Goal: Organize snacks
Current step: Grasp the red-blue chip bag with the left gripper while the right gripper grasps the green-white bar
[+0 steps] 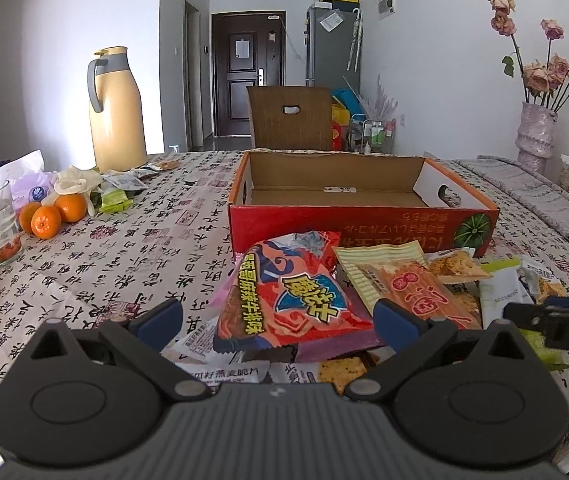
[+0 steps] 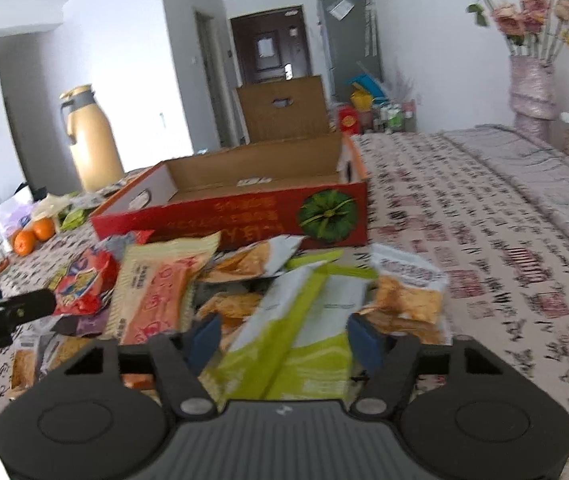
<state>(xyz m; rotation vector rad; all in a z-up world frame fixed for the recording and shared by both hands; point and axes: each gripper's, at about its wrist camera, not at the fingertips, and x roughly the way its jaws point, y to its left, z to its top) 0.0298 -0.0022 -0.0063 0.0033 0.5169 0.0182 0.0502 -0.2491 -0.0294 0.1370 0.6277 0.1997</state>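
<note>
Now we are at the pick-up step: snacks lie heaped on the worktop (image 1: 132, 248) just before the empty box (image 1: 364, 216). Our left gripper (image 1: 280, 316) stands wide open around the red packet (image 1: 284, 300), pads apart from it. Our right gripper (image 2: 284, 340) is half-closed about the green packet (image 2: 296, 336); the view is blurred, so we cannot tell whether the pads press yet. Next, we judge, each gripper must close firmly, lift clear of the heap, and carry over the box wall.

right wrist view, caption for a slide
Right gripper straddling a green and white packet before the empty box.
</note>
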